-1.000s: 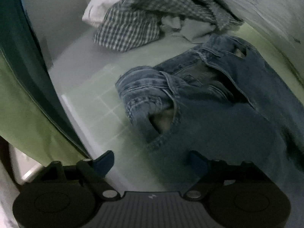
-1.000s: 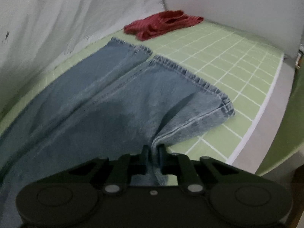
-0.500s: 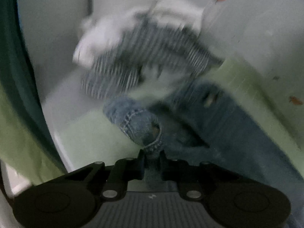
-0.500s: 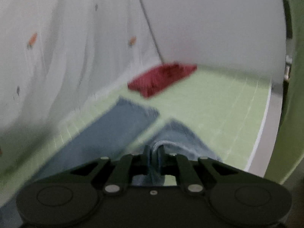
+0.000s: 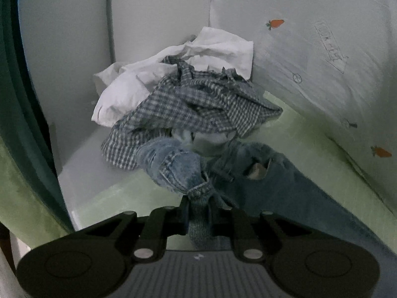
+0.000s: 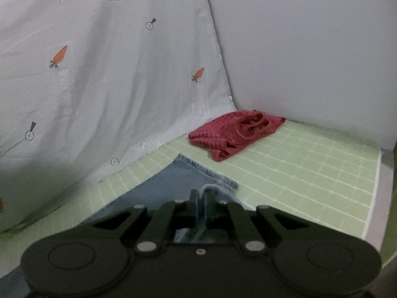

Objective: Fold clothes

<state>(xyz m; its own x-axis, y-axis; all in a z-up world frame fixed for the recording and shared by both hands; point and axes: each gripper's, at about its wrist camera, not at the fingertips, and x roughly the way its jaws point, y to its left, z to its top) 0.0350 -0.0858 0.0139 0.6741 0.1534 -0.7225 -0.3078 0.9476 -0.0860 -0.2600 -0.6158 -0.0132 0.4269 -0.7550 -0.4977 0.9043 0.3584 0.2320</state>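
A pair of blue jeans lies on the green checked mat. My left gripper is shut on the jeans' waistband edge and holds it lifted above the mat. In the right wrist view the jeans' leg stretches over the mat, and my right gripper is shut on the hem of the near leg, raised off the mat.
A crumpled checked shirt and a white garment are piled in the back left corner. A folded red garment lies at the far right corner. A white carrot-print sheet hangs along the back. The mat's white edge runs on the right.
My left gripper has shut on the waistband and lifted it. My right gripper, still shut on the hem, has risen, pulling the leg up off the mat.
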